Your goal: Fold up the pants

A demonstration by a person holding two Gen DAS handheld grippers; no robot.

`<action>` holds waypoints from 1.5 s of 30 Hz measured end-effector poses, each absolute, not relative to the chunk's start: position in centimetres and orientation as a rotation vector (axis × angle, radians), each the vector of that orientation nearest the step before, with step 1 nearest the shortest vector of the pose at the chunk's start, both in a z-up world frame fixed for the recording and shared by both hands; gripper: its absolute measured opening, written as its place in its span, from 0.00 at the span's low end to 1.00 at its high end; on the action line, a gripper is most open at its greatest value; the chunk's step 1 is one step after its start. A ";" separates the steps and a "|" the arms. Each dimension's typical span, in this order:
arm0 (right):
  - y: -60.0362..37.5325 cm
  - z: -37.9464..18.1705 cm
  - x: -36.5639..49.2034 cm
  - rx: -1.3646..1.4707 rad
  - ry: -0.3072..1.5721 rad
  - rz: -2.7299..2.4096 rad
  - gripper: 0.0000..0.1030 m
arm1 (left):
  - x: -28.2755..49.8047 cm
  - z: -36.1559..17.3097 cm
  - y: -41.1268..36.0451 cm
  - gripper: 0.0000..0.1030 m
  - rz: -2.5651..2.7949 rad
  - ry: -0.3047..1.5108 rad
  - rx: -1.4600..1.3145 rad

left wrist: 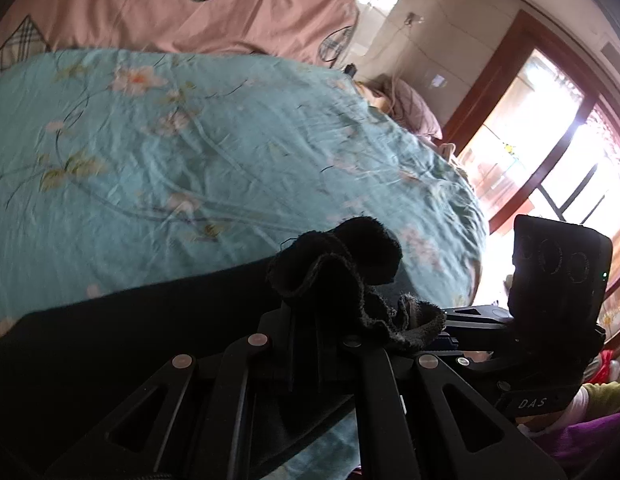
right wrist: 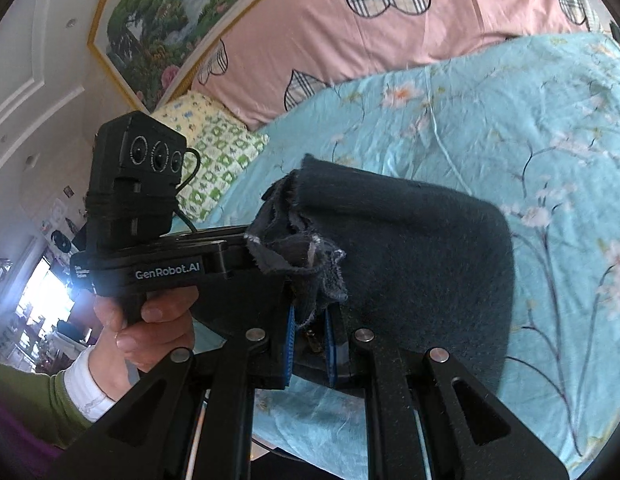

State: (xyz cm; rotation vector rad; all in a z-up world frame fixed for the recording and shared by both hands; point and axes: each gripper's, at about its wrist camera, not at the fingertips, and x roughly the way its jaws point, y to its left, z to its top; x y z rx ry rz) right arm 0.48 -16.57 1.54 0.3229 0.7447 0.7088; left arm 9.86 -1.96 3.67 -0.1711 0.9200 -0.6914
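Pants (right wrist: 409, 264): one pair, dark fleecy fabric, bunched edge pinched in both grippers, the rest draped across the teal floral bed sheet (right wrist: 489, 128).

Right gripper (right wrist: 310, 332): jaws nearly closed, blue pads clamped on a wad of frayed cloth edge that sticks up at 12 o'clock from the pads. Left gripper (left wrist: 329, 320): jaws all but closed on a similar wad; in the left wrist view the cloth runs off toward 9 o'clock as a dark band over the sheet. The two grippers sit close, side by side; the left one shows at 9 o'clock in the right wrist view, a hand (right wrist: 146, 332) on its grip.

Step, my read: carrying a held edge over to lay a fold. To do it well:
- keep both grips level and equally spaced so the edge stays straight
- keep light tension between the two, no sag in the middle
- lower onto the sheet before releasing, then let go of both together
- check the layers inside each pinch, looks like more than one, hard to count

Count: two grippers, one pair of pants, one pink quilt with plaid hearts (right wrist: 389, 40), one green patterned pillow (right wrist: 222, 152), one framed landscape picture (right wrist: 170, 20).
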 end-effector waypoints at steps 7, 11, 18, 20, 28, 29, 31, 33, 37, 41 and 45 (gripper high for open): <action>-15.0 -0.3 1.9 0.315 0.828 0.719 0.19 | 9.9 1.9 -0.8 0.06 -0.620 0.968 -0.154; -14.7 -1.5 2.4 0.329 0.862 0.720 0.25 | 9.4 1.4 0.4 0.06 -0.579 0.979 -0.144; -13.7 -0.9 1.7 0.312 0.856 0.753 0.49 | 8.0 2.3 4.7 0.06 -0.480 0.952 -0.243; -13.3 -0.3 1.4 0.308 0.851 0.770 0.56 | 7.5 2.7 5.8 0.07 -0.452 0.938 -0.269; -11.9 1.6 0.8 0.303 0.825 0.832 0.57 | 5.1 3.1 10.6 0.09 -0.365 0.899 -0.383; -11.7 1.8 0.9 0.302 0.822 0.837 0.57 | 4.8 3.0 10.9 0.10 -0.357 0.900 -0.389; -11.1 2.2 1.0 0.295 0.820 0.850 0.57 | 4.3 2.9 11.7 0.11 -0.337 0.899 -0.410; -10.5 2.6 1.0 0.283 0.818 0.865 0.57 | 3.6 2.7 12.6 0.11 -0.321 0.893 -0.434; -8.8 3.1 1.2 0.249 0.819 0.905 0.59 | 2.4 2.6 14.0 0.11 -0.273 0.882 -0.473; -7.7 3.6 1.8 0.236 0.811 0.934 0.61 | 1.0 2.7 15.9 0.13 -0.219 0.859 -0.514; -6.7 3.6 2.8 0.228 0.822 0.955 0.61 | -0.7 2.8 18.6 0.13 -0.139 0.839 -0.556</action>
